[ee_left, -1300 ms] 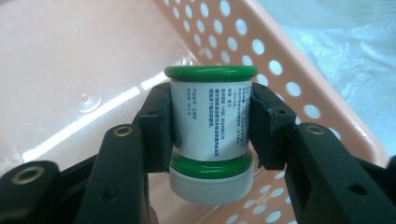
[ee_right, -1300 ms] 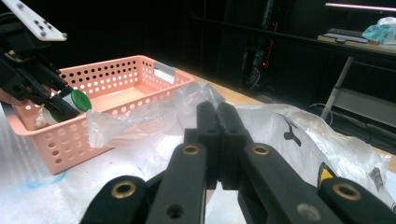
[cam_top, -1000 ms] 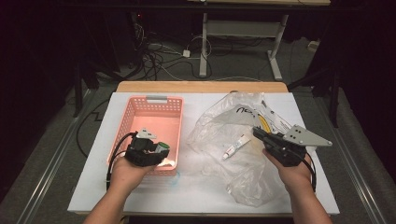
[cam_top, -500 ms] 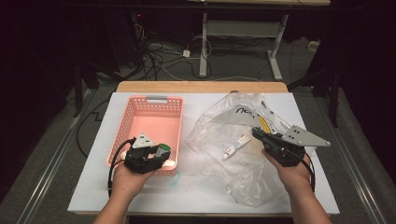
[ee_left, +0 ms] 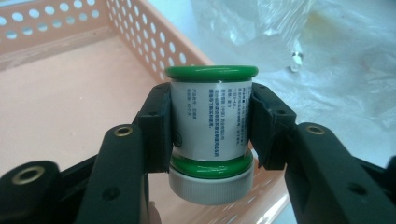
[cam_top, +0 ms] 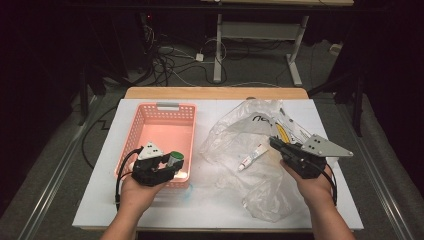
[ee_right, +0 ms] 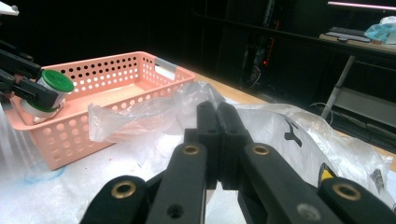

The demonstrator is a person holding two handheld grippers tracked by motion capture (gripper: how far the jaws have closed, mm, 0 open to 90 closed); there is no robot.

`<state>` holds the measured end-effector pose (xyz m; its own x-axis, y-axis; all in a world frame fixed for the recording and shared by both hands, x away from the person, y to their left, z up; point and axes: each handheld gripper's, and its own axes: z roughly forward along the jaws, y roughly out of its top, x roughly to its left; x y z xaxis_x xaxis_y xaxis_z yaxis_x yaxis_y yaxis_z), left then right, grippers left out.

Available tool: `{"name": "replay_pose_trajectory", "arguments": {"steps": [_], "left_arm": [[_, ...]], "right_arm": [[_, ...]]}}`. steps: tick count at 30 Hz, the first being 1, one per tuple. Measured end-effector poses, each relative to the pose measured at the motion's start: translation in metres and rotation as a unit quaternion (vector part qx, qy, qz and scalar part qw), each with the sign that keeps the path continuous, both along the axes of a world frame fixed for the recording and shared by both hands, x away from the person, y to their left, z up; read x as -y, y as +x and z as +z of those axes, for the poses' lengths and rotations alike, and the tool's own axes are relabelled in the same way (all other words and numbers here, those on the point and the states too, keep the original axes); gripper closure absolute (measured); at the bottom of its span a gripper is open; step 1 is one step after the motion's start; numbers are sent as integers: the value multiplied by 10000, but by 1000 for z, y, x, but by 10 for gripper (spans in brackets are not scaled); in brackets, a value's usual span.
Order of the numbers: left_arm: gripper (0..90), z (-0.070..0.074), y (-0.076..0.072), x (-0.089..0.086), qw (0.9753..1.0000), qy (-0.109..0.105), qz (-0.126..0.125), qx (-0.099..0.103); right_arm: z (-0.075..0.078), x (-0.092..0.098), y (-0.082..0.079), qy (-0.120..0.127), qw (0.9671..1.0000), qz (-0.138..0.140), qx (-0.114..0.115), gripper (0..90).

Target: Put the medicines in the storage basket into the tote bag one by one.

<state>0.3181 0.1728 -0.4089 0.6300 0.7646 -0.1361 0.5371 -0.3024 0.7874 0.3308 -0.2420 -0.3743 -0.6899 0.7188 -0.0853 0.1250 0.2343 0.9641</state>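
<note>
A small container (ee_left: 210, 121) with a white printed label, green rims and a white ribbed end is clamped between the jaws of my left gripper (ee_left: 210, 112). In the high view the left gripper (cam_top: 172, 161) holds the container (cam_top: 175, 158) over the near right corner of the pink perforated basket (cam_top: 150, 120). The right gripper view shows the container (ee_right: 51, 91) hanging just above the basket rim (ee_right: 116, 65). My right gripper (cam_top: 272, 142) is shut and empty, with its jaws pressed together (ee_right: 218, 116) over a crumpled clear plastic bag (cam_top: 240, 135).
A small white tube (cam_top: 251, 156) lies on the plastic bag, left of the right gripper. Yellow and white packets (cam_top: 285, 131) show inside the bag behind it. The bag (ee_left: 336, 56) spreads over the right half of the white table (cam_top: 210, 205). The basket's floor (ee_left: 70, 93) is bare.
My left hand has drawn back slightly toward the near edge with the container still gripped. The right gripper has barely moved.
</note>
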Motion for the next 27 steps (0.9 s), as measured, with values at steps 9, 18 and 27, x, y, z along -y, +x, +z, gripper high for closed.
{"name": "replay_pose_trajectory", "arguments": {"steps": [9, 18, 27], "left_arm": [[538, 11, -8, 11, 9996, -48, -208, 199], [538, 15, -17, 27, 9983, -143, -490, 267], [537, 12, -22, 45, 9969, -143, -729, 262]], "right_arm": [[1, 0, 0, 15, 10000, 11, 16, 900], [1, 0, 0, 19, 10000, 14, 10, 900], [0, -1, 0, 27, 10000, 35, 2, 900]]}}
